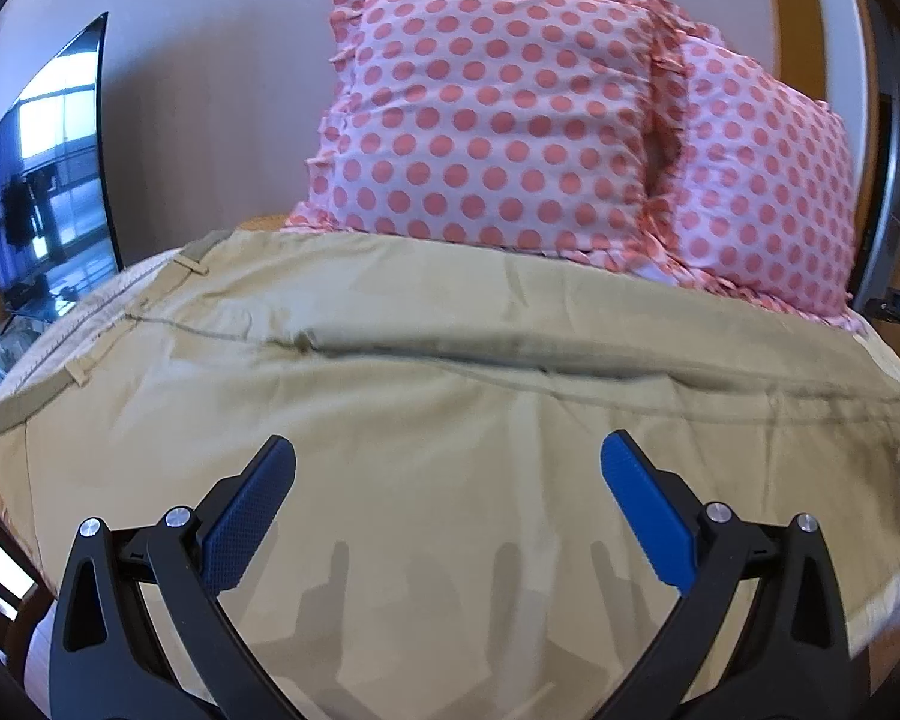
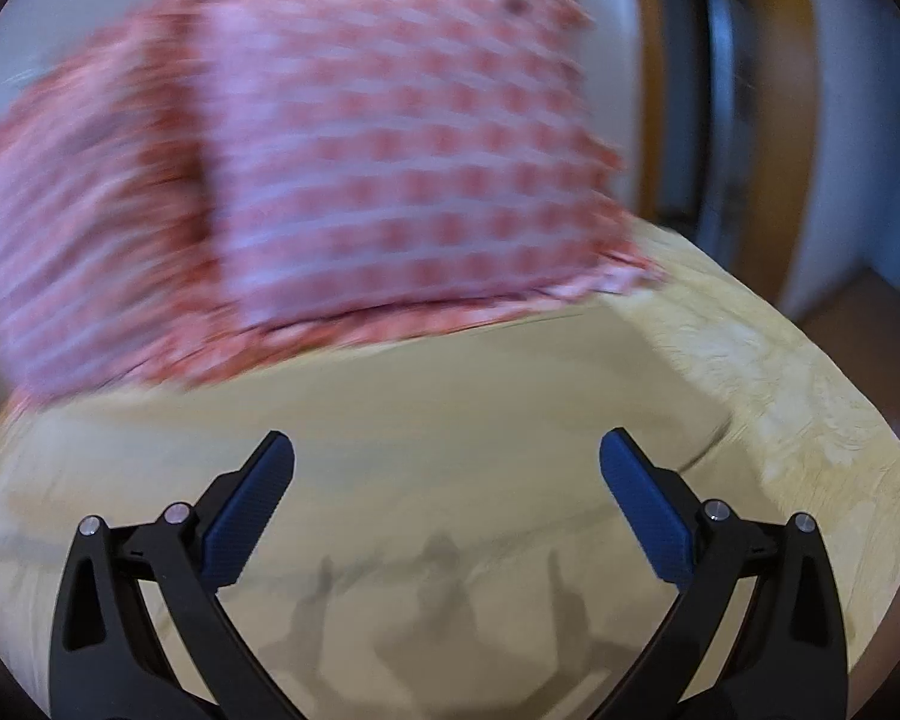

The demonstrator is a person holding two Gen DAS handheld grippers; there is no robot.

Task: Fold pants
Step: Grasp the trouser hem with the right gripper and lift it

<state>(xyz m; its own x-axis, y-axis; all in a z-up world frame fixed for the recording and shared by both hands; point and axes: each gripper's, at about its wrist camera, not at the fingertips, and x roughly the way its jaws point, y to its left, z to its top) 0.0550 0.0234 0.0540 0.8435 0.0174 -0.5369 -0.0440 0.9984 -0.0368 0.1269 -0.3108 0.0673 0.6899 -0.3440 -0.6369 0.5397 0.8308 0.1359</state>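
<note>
The khaki pants (image 1: 426, 396) lie spread flat on the bed (image 2: 810, 420), and they cover most of its surface. In the left wrist view the waistband (image 1: 42, 360), with its belt loops, is at the left edge of the bed, and a long seam or fold line runs across the cloth from left to right. The cloth has only light wrinkles.

The left gripper (image 1: 448, 468) hovers over the near part of the pants. Its two blue pads (image 1: 249, 522) stand wide apart and nothing is between them; its shadow falls on the cloth below. The right gripper (image 2: 447, 465) is also spread wide and holds nothing, above the pants and nearer to the right side of the bed, where the pale patterned bedcover shows beside the edge of the cloth. The right wrist view is blurred, so small details there cannot be told.

At the far edge of the bed, two pink pillows (image 1: 498, 114) with red dots and ruffled borders stand side by side, touching each other, and their lower edges meet the far part of the pants. A dark television screen (image 1: 48, 180) is beyond the left edge of the bed, by the wall. At the right rim of the left view a small dark label carries pale letters, too small to read.
</note>
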